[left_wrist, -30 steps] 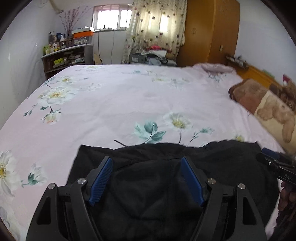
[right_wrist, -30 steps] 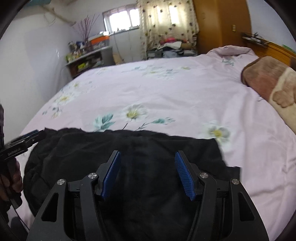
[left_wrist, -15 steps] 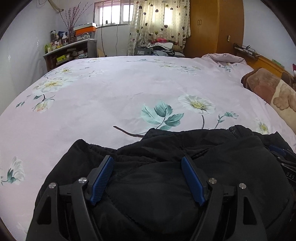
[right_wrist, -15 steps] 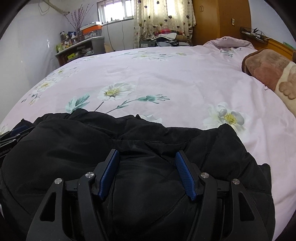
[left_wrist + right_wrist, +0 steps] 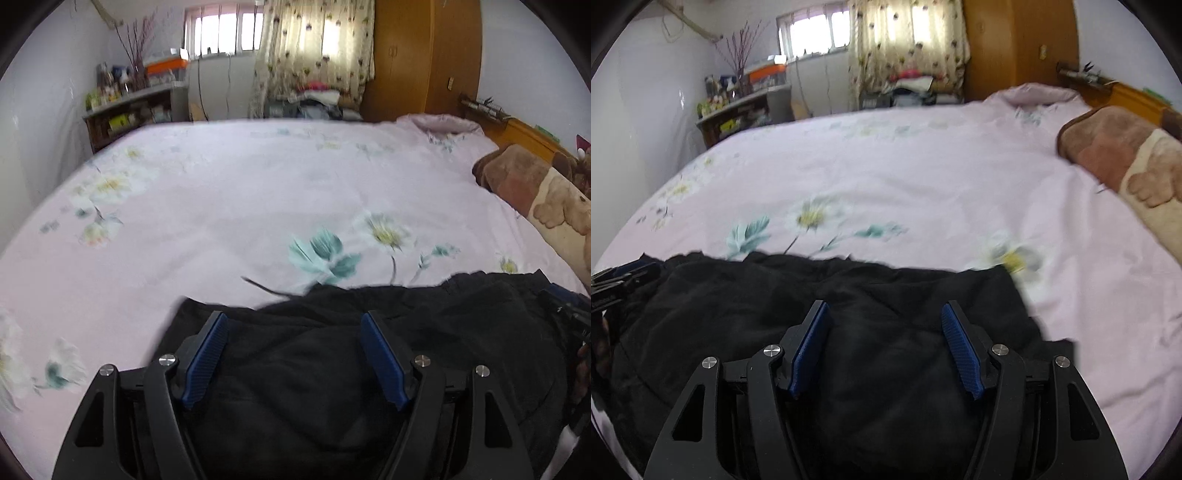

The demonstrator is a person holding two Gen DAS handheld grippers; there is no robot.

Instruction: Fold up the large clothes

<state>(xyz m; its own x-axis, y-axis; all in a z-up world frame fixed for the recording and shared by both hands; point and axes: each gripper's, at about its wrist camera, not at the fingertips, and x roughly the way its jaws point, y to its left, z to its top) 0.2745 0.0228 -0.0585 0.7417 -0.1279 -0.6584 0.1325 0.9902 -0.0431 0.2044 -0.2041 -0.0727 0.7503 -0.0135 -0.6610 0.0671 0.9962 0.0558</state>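
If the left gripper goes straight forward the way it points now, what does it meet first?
Most likely the black garment: it fills the gap between the open left gripper fingers and bunches up just ahead. Past it lies only the flowered bedsheet. How high the gripper sits above the cloth is unclear.

The garment lies on the bed's near edge, with the blanket far right.

Daylight came in through the window and the curtain at the far end, a bit blown out. Both views were motion-blurred, worst on the bedspread flowers. Fisheye bent the edges, with dark vignetted corners. The black garment showed almost no detail.
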